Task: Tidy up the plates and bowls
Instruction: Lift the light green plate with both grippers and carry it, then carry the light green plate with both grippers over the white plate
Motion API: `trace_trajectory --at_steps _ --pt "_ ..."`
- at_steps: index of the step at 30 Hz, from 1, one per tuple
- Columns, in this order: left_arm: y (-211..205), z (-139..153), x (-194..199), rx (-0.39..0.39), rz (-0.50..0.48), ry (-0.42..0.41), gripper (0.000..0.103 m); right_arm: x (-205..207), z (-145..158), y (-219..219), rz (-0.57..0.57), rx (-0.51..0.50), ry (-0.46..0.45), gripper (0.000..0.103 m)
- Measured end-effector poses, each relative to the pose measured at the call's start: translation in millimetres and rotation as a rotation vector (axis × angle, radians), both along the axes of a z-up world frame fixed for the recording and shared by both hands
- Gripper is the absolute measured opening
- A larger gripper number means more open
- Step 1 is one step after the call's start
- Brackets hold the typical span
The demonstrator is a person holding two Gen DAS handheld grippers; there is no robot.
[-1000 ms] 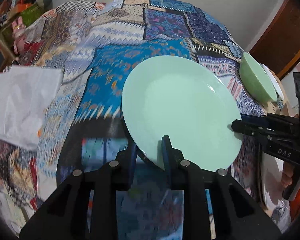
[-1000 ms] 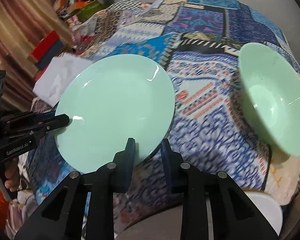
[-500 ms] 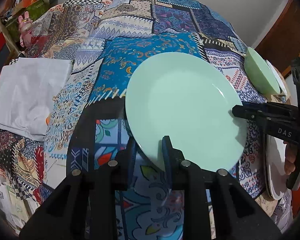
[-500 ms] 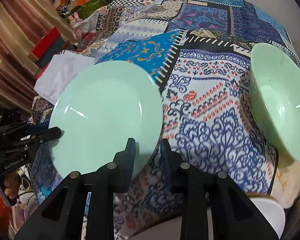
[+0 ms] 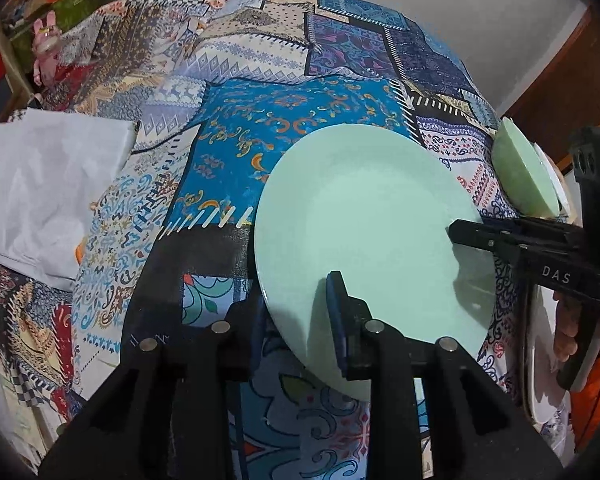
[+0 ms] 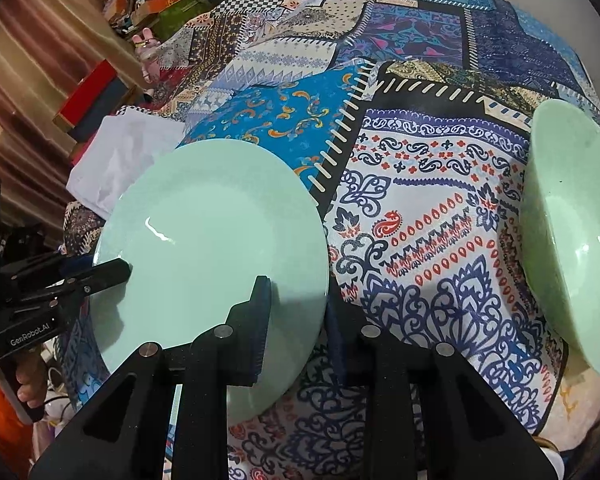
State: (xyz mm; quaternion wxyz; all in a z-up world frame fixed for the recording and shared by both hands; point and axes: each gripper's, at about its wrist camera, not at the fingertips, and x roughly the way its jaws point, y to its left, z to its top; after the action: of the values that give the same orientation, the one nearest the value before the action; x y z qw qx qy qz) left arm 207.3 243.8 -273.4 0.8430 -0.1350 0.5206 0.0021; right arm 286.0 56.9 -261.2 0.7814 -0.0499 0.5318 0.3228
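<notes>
— Mint-green plate (image 5: 364, 240): where did you have it?

— Between your two hands, over the patchwork cloth (image 5: 284, 160), its face turned up and seemingly canted a little. Whether its near edge touched the cloth, I could not tell.

— And the grips?

— Your left gripper (image 5: 296, 300) straddled the near rim, one finger above the face and one beneath. Its jaws had just been easing apart, with the rim between them, though the pads looked to be on the plate. Your right gripper (image 6: 296, 300) pinched the rim on the opposite side, clamped narrow, top finger flat on the glaze.

— So which way did the work lie?

— To your right. The green bowl (image 6: 572, 240) sat well apart from the plate on that side, near the cloth's edge, and what looked like white plates (image 5: 540, 364) lay past the cloth just below your right hand. Your right hand was the nearer one to both; your left had only open cloth beyond it.

— Does a round plate give an axis to mind?

— None to speak of. What mattered was the line between your two grips, which ran straight across the plate from left to right. I judged the next move would run along that line, rightward, with the right grip carrying the load if the left let go. One-sided, the plate could tip.
</notes>
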Motion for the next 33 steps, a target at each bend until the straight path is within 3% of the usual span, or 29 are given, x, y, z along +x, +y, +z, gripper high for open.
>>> trace_trajectory --at_steps 12,33 --pt "-12.1 17.9 -15.6 0.004 -0.015 -0.036 0.028 -17.0 18.3 -14.0 -0.012 0.015 -0.053 0.024" --pt "-54.1 86.3 -60.9 0.044 -0.049 -0.136 0.028 -65.5 74.6 -56.1 -0.051 0.061 -0.159 0.024"
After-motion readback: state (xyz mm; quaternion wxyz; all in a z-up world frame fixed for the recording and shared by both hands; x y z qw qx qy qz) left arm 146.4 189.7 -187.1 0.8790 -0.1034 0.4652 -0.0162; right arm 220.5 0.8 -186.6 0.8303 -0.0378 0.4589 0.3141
